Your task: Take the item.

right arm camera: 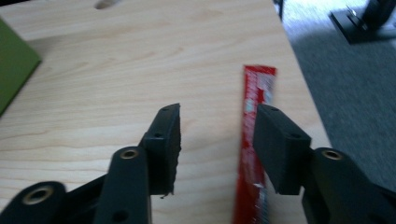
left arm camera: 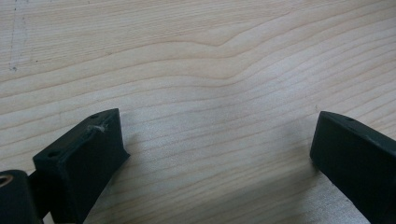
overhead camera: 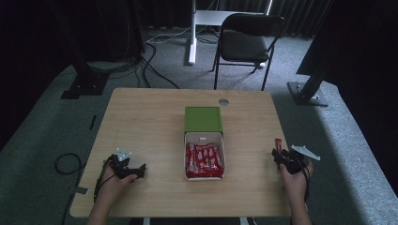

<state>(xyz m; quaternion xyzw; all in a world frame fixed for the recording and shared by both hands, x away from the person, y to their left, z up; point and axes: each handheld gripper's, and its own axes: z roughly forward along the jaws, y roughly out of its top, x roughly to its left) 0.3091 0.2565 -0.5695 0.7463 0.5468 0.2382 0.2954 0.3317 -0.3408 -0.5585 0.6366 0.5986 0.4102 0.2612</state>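
- Red stick packet [right arm camera: 252,140]: lies flat on the table [overhead camera: 155,117] near its right edge, long axis pointing away from the person; in the high view [overhead camera: 278,143] it sits just ahead of the right gripper [overhead camera: 281,157].
- Right gripper [right arm camera: 217,140]: jaws spread about halfway. The packet lies between them, close against the inner face of the right-hand jaw; the left-hand jaw stands clear of it. No pinch: the packet rests on the wood and looks let go.
- White box [overhead camera: 224,159]: at table centre, well apart from the loose packet. Packed with a row of red packets [overhead camera: 204,160] of the same kind, with little free room visible.
- Green lid [overhead camera: 202,119]: lies flat, touching the far end of the box.
- Left gripper [overhead camera: 133,169]: rests on the table left of the box, apart from it. In its own view [left arm camera: 217,149] the jaws are spread wide, bare wood grain between them, nothing held.
- Progress (judgement): one packet appears taken out and set down at the right edge; the rest remain in the box. If the job is unloading, it is at an early stage, with nearly the whole row left.
- Direction of work, out of the box or into it, cannot be told for certain.
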